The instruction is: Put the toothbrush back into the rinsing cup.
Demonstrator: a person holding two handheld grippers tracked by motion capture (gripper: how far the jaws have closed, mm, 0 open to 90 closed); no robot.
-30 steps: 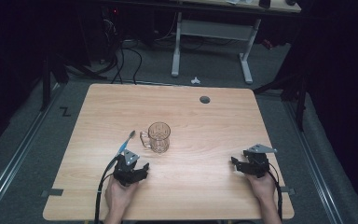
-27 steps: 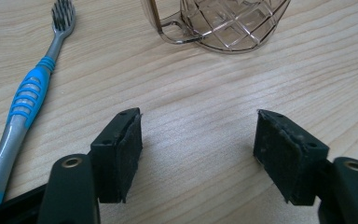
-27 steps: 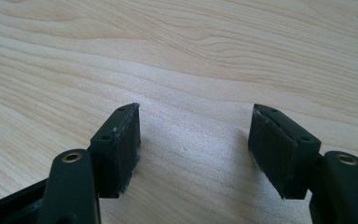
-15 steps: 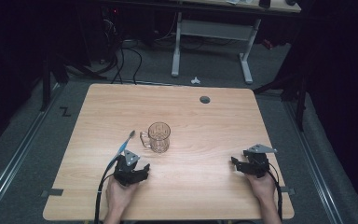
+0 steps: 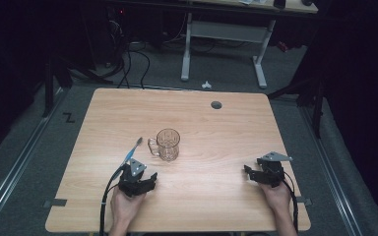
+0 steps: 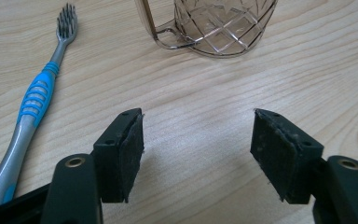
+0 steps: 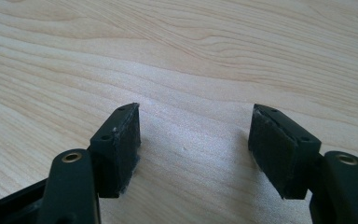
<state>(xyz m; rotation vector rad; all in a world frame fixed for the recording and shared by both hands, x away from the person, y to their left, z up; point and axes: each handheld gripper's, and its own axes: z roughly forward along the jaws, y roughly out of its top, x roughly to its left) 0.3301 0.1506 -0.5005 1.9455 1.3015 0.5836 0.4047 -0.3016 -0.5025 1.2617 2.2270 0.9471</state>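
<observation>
A clear cut-glass mug (image 5: pixel 168 144) stands upright near the middle of the wooden table (image 5: pixel 226 132), its handle to the left. A blue and grey toothbrush (image 5: pixel 132 152) lies just left of it, bristles pointing away from me. My left gripper (image 5: pixel 146 183) rests on the table in front of both, open and empty; its own view has the mug (image 6: pixel 214 25) ahead and the toothbrush (image 6: pixel 32 102) at the left. Near the table's right front rests my right gripper (image 5: pixel 248 173), open over bare wood (image 7: pixel 196 126).
A round cable hole (image 5: pixel 216 104) sits at the table's back right. Beyond the far edge stand a white desk frame (image 5: pixel 221 46) and loose cables (image 5: pixel 128 59) on the grey floor. Metal rails (image 5: pixel 24 152) run along both sides of the table.
</observation>
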